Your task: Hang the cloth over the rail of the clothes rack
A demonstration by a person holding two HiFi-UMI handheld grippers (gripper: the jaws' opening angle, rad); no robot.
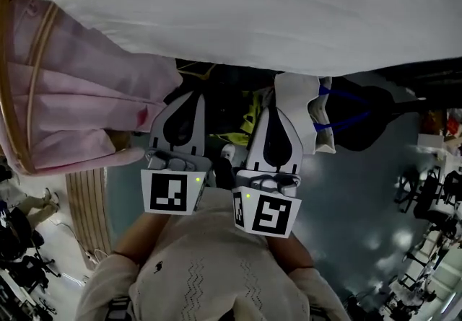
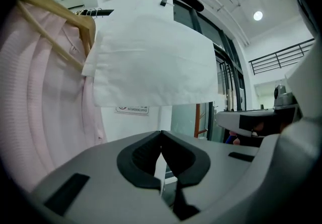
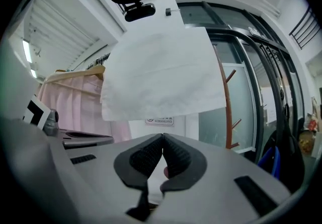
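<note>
Now the big white cloth (image 2: 151,62) hangs up high, draped flat beside the pink shirt (image 2: 40,97) on its wooden hanger (image 2: 75,16), so the hanging job looks done. The left gripper (image 2: 160,135) and the right gripper (image 3: 162,137) are both squeezed tight on nothing and held low by the person's chest (image 1: 209,269), maybe because their work is over; the cloth is above and ahead of their tips, well apart from them.

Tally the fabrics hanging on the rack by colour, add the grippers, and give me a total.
White cloth: 1
Pink garment: 1
Grippers, the left gripper and the right gripper, both shut: 2
Total: 4
</note>
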